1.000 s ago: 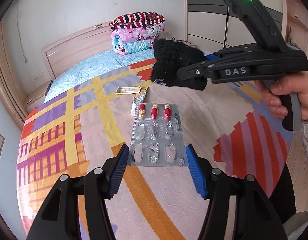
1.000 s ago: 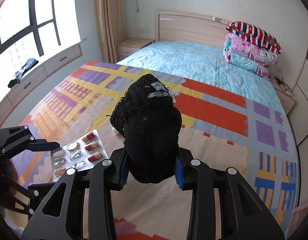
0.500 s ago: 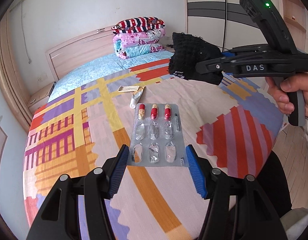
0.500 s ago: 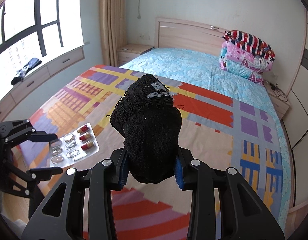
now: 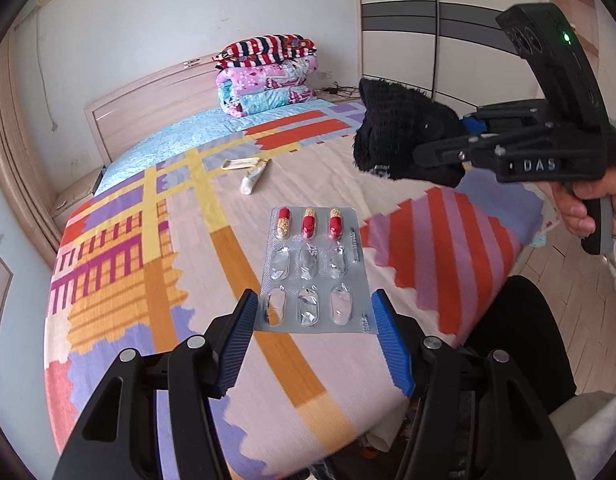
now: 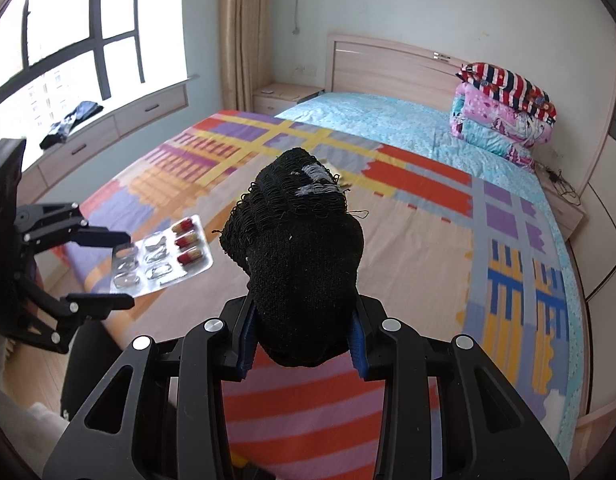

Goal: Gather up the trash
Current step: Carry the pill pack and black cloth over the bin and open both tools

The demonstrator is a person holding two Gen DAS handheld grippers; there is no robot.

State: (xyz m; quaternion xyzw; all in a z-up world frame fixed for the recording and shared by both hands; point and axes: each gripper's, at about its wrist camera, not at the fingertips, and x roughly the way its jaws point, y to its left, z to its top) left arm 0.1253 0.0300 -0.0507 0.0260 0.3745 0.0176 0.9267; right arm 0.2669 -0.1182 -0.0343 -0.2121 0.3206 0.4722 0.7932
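Note:
A silver blister pack (image 5: 312,272) with three red capsules and several burst pockets is clamped flat between the blue pads of my left gripper (image 5: 313,312), above the bed's foot. The pack (image 6: 164,256) also shows at left in the right wrist view, with the left gripper (image 6: 120,268) shut on it. My right gripper (image 6: 302,340) is shut on a bunched black knitted sock (image 6: 304,256), held in the air. In the left wrist view the sock (image 5: 403,140) hangs upper right, the right gripper (image 5: 459,144) behind it in a person's hand (image 5: 587,208).
A bed with a colourful patterned cover (image 5: 156,264) fills the room. A small white tube (image 5: 254,178) and a flat box (image 5: 242,163) lie on it. Folded quilts (image 5: 268,72) sit by the headboard. A black chair back (image 5: 519,344) stands at the bed's foot. Wardrobe doors (image 5: 427,20) stand behind.
Both grippers have drawn back from the bed toward its foot, each still holding its item. More of the cover, the floor and the chair now show.

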